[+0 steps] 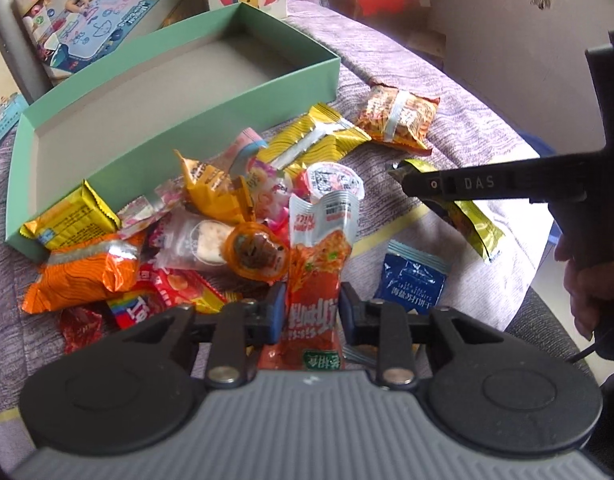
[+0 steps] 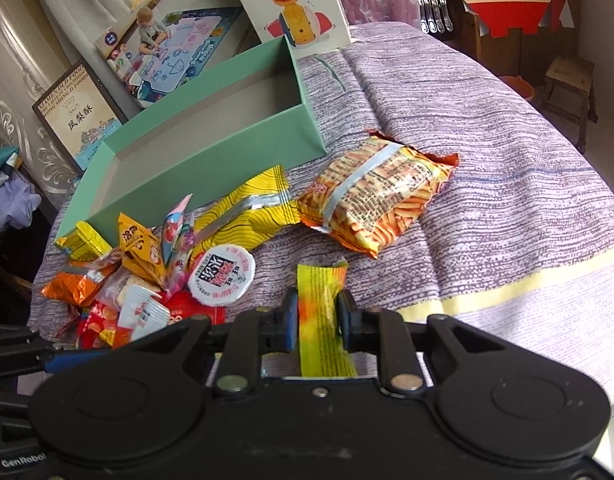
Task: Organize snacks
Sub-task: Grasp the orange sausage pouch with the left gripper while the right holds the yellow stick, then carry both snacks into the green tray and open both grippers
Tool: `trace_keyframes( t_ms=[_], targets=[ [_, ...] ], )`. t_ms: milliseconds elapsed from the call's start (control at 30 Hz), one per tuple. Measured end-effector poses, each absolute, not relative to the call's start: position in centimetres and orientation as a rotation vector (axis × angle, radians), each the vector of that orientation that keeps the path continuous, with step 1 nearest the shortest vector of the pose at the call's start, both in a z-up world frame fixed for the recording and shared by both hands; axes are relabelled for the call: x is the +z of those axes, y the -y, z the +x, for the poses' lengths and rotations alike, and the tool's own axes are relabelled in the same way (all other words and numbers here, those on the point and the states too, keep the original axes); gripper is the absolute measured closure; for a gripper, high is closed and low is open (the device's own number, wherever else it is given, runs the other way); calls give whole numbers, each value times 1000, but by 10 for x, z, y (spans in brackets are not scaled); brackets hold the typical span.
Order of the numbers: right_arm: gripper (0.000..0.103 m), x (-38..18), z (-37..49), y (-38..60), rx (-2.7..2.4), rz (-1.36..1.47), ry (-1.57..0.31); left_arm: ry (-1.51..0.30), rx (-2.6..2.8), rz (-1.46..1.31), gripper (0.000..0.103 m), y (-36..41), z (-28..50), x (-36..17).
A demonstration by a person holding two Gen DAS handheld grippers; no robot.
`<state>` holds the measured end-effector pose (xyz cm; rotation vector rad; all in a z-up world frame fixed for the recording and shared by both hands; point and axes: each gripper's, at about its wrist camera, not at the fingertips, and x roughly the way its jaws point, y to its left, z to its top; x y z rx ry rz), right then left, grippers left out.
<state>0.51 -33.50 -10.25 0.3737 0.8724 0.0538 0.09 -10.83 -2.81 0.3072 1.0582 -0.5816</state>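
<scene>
Left gripper [image 1: 312,312] is clamped on an upright red noodle packet [image 1: 317,264] above the snack pile [image 1: 195,224]. Behind the pile lies a green box [image 1: 211,120], on a purple striped cloth [image 2: 487,168] with toy cartons behind. Right gripper [image 2: 317,318] pinches a yellow packet [image 2: 321,320], level over the cloth; its hand [image 1: 591,292] shows at the frame edge, apparently wrapped round the handle.
</scene>
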Motion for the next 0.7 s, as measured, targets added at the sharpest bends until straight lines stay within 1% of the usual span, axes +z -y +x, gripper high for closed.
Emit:
trace_keyframes(
  t_ms=[200, 333, 500, 700],
  targets=[
    [83, -85, 1, 339, 82, 415, -865, -992, -578, 247, 75, 101, 5, 3],
    [83, -59, 22, 339, 113, 415, -828, -961, -526, 177, 75, 93, 39, 22],
    [83, -27, 78, 335, 147, 399, -765, -955, -446, 105, 75, 85, 106, 30],
    [83, -14, 188, 330, 149, 422, -765, -981, -378, 36, 74, 94, 200, 17]
  ],
)
